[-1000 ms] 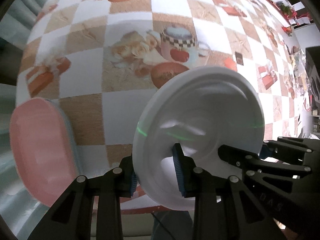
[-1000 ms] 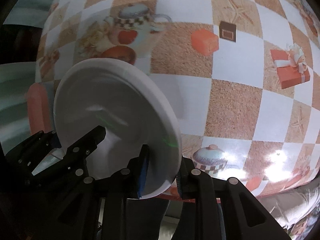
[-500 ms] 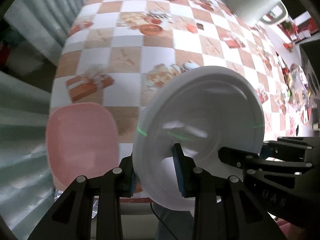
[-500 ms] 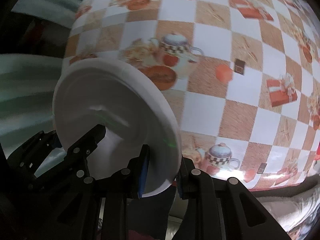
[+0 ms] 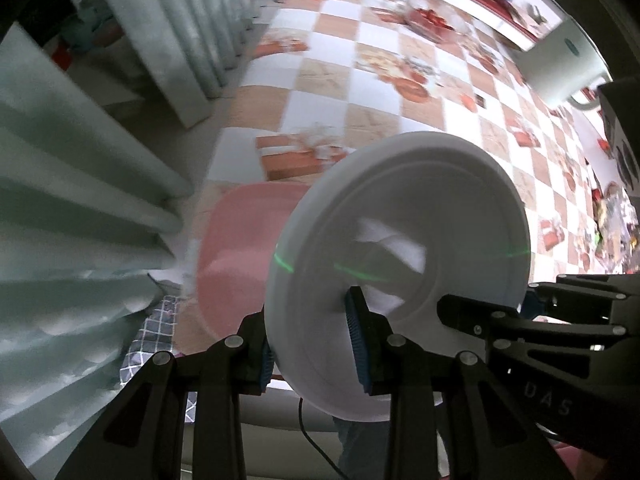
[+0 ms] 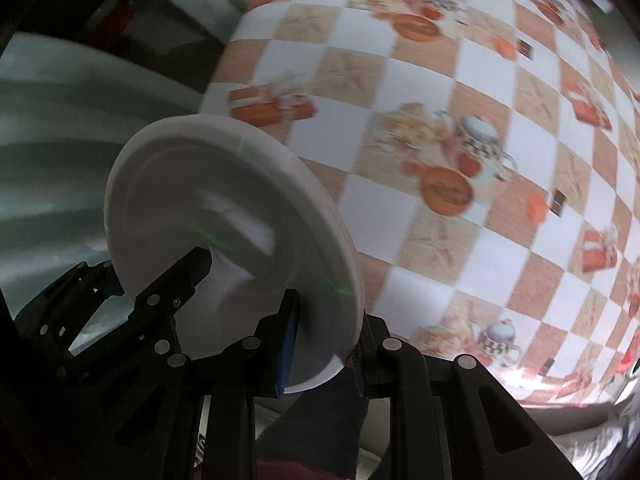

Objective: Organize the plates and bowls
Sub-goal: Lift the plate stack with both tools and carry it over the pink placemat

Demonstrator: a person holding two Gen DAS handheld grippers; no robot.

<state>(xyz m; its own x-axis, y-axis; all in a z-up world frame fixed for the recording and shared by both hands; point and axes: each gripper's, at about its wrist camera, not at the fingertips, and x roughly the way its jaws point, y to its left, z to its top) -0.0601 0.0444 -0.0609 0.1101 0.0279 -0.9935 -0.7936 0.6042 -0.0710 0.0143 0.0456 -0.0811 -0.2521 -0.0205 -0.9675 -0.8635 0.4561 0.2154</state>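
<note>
A white round plate [image 5: 400, 248] is held on edge above the table's near side by both grippers. My left gripper [image 5: 312, 344] is shut on its left rim. My right gripper [image 6: 324, 340] is shut on its right rim, and the plate [image 6: 224, 232] fills the left of the right wrist view. The other gripper's fingers show at the far side of the plate in each view. A pink squarish plate [image 5: 236, 248] lies on the table's near left corner, partly hidden behind the white plate.
The table carries a checkered cloth [image 6: 440, 80] printed with teapots and gifts. A white pot [image 5: 568, 64] and a glass bowl of red food [image 5: 432, 20] stand at the far end. Pale curtains [image 5: 80, 208] hang at the left.
Both grippers have lifted the white plate higher and pulled back from the table; more of the table, the curtains and the whole pink plate have come into view.
</note>
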